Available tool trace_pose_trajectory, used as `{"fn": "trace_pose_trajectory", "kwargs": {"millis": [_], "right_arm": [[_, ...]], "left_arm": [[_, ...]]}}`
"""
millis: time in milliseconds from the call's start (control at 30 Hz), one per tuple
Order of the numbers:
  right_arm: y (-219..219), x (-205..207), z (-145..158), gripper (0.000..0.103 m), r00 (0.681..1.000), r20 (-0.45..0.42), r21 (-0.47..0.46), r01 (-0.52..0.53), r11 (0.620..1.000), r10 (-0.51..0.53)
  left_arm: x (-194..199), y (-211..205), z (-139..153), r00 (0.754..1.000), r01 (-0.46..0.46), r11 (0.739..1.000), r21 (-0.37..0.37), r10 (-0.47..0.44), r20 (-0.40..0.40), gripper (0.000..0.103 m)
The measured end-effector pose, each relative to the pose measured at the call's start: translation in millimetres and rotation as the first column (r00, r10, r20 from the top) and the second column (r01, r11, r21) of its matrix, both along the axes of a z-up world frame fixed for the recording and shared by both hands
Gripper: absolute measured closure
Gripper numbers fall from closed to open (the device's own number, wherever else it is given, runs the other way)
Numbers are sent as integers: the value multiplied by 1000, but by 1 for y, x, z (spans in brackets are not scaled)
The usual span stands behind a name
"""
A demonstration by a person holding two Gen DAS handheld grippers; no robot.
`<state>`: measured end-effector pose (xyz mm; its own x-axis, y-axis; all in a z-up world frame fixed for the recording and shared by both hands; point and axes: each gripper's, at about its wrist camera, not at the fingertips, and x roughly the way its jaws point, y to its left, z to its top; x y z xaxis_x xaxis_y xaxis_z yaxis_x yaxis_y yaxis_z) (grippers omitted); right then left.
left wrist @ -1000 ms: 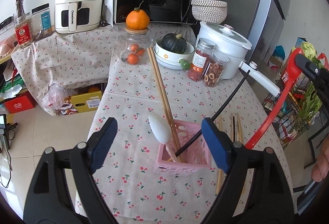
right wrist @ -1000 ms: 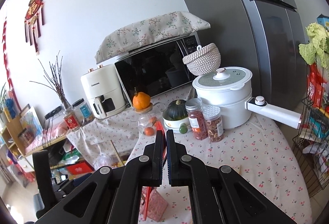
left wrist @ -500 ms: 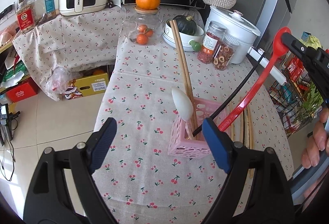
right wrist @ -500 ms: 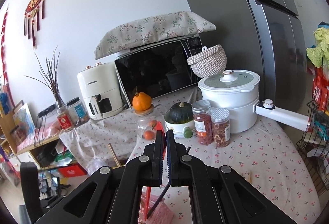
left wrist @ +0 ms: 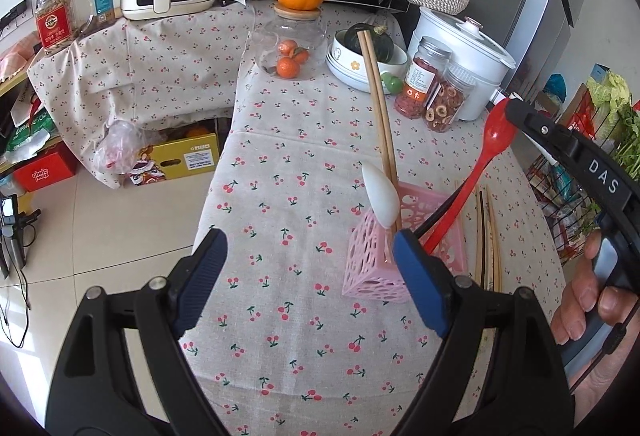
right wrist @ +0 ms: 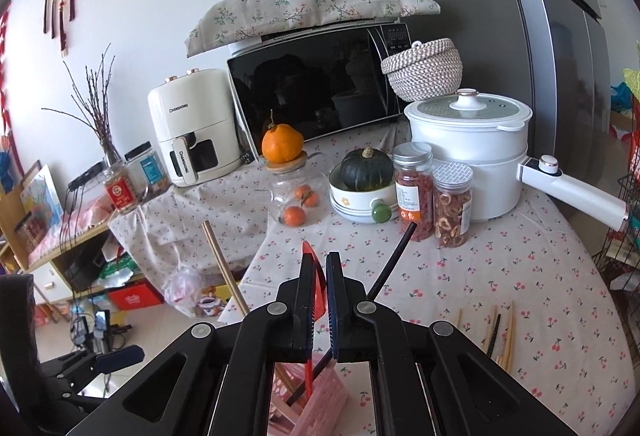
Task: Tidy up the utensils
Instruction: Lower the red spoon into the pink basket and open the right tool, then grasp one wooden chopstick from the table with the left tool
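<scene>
Lowering a red spoon (left wrist: 482,171) handle-first into the pink perforated holder (left wrist: 374,260) looks to be the step in hand. In the left wrist view the spoon slants from its bowl, up at the tip of the right gripper (right wrist: 321,268), down to where its handle passes inside the holder's rim. That gripper's jaws have just been opening a little, with the spoon's bowl between them; in the right wrist view a thin gap shows beside the red edge, so the pinch seems to be letting go. The holder stands on the cherry-print tablecloth (left wrist: 280,195) and already carries a white spoon (left wrist: 380,195), a pair of wooden chopsticks (left wrist: 378,103) and one black chopstick (right wrist: 390,260). The left gripper (left wrist: 308,268) hangs over the cloth with its blue pads wide apart and nothing between them, its right pad just in front of the holder. More loose chopsticks (left wrist: 488,236) lie on the cloth just beside the holder. Next, the right jaws likely need to part fully and draw clear without tipping the holder, then go for those chopsticks.
</scene>
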<state>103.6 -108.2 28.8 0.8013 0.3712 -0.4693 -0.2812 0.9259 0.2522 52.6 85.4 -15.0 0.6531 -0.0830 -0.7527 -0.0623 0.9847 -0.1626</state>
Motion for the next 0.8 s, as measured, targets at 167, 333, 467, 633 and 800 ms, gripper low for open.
{"fn": "trace_pose_trajectory", "kwargs": {"millis": [167, 333, 467, 633, 800], "right_arm": [[-12, -4, 9, 62, 1000, -1, 38, 1, 999, -1], [-36, -9, 22, 42, 1000, -3, 46, 20, 999, -20], [-57, -9, 22, 26, 998, -54, 1, 40, 999, -40], [-85, -9, 11, 18, 982, -169, -99, 67, 993, -83], [-117, -9, -6, 16, 951, -273, -153, 102, 983, -142]], "left_arm": [[-1, -4, 0, 1000, 21, 1000, 4, -21, -6, 18], [-3, -10, 2, 999, 47, 999, -3, -47, -8, 18], [-5, -18, 7, 998, 59, 998, -5, -59, -2, 13], [-11, -36, 15, 997, 79, 997, 19, -79, 23, 4], [-13, -65, 19, 988, 156, 987, 34, -156, 8, 3]]}}
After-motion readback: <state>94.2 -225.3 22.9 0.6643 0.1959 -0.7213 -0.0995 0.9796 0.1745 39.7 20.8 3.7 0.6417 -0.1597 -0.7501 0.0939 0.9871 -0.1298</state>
